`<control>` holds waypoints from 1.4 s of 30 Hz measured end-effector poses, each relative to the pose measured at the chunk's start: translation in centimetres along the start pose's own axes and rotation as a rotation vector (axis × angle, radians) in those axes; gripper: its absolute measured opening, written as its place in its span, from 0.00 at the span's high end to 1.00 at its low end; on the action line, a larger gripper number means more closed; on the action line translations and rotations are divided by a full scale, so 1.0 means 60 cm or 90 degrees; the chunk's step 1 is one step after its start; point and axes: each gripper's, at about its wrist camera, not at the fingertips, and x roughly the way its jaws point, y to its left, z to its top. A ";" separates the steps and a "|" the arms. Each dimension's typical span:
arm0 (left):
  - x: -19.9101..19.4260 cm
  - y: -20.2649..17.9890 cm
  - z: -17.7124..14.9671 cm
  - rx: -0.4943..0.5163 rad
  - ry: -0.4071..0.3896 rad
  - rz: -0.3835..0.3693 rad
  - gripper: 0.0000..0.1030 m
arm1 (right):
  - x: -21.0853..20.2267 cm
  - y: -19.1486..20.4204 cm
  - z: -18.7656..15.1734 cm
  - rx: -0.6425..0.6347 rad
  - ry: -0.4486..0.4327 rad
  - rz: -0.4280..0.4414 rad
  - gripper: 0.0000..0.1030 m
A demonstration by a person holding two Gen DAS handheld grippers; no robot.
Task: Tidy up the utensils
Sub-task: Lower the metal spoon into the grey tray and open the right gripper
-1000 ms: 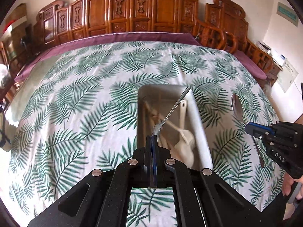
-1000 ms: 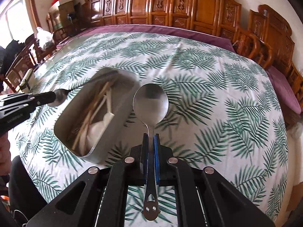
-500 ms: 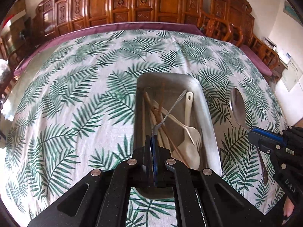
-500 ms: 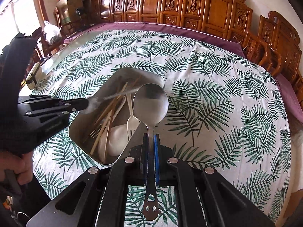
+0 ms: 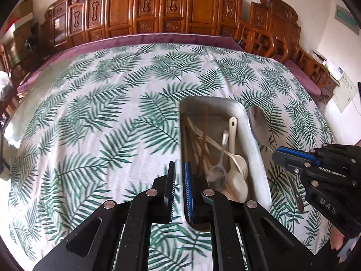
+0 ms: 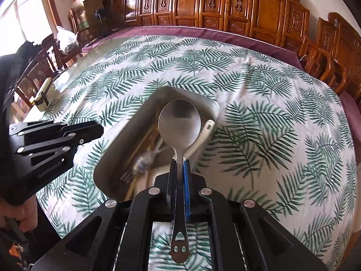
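A metal tray (image 5: 255,144) sits on the leaf-print tablecloth and holds wooden chopsticks (image 5: 203,140), a white plastic spoon and fork (image 5: 237,171) and a small steel spoon (image 5: 217,171). My left gripper (image 5: 179,176) is open and empty at the tray's near left rim. My right gripper (image 6: 179,164) is shut on a large steel spoon (image 6: 179,124), bowl forward, held over the tray (image 6: 108,158). In the left wrist view that spoon (image 5: 259,124) hangs just right of the tray.
The round table (image 6: 282,113) is covered by the tablecloth with a purple edge. Carved wooden chairs (image 5: 158,9) ring the far side. A small box (image 6: 42,94) lies at the left edge in the right wrist view.
My left gripper opened and let go of the small steel spoon, which now lies in the tray. My right gripper carried the large spoon left, over the tray.
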 end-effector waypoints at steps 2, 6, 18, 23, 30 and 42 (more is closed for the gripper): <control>-0.007 0.011 -0.001 -0.001 -0.006 0.006 0.88 | 0.009 0.009 0.009 0.001 0.001 0.006 0.93; -0.016 0.033 -0.002 -0.008 -0.014 0.013 0.86 | 0.028 0.029 0.028 0.004 0.005 0.014 0.93; -0.028 0.082 -0.010 -0.023 -0.022 0.025 0.85 | 0.080 0.042 0.056 0.023 0.025 0.004 0.93; -0.031 0.085 -0.010 -0.022 -0.026 0.028 0.85 | 0.093 0.030 0.061 0.036 0.029 -0.013 0.93; -0.036 0.078 -0.012 -0.016 -0.029 0.025 0.85 | 0.106 0.015 0.067 0.054 0.036 -0.020 0.93; -0.032 0.076 -0.015 -0.010 -0.024 0.028 0.84 | 0.123 0.030 0.076 0.044 0.039 0.004 0.93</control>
